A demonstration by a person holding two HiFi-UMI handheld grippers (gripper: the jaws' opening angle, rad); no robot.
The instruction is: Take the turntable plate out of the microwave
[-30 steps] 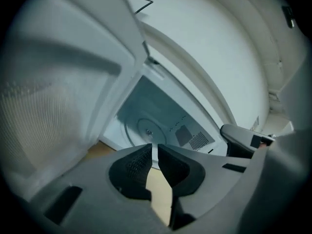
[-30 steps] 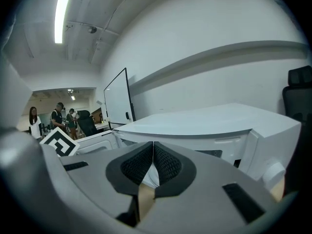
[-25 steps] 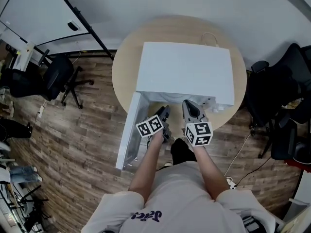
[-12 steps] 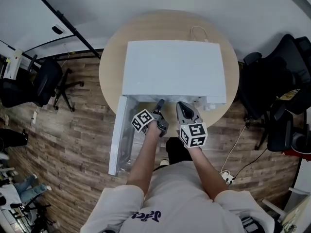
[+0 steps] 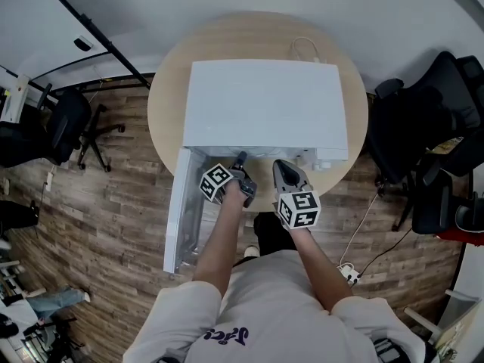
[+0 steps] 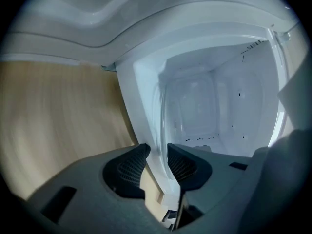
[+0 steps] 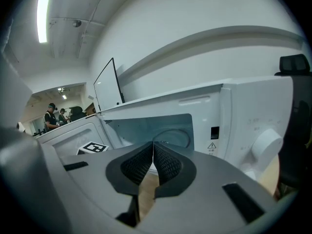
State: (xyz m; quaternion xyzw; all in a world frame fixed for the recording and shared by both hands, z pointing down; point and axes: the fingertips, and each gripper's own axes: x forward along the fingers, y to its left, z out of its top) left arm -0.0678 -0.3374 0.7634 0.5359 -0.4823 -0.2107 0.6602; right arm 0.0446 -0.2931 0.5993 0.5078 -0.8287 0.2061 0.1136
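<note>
Left gripper view shows the plate (image 6: 161, 112) inside the microwave (image 6: 229, 106); its rim runs down mid-frame between the jaws of your left gripper (image 6: 157, 151), half apart, just closing, not clearly pinching; your right gripper (image 7: 153, 152) sits outside, closed on nothing.

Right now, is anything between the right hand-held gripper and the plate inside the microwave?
Nothing visible. The microwave has its door swung open to the left, and the plate lies in the open cavity just ahead of the shut right hand-held gripper.
</note>
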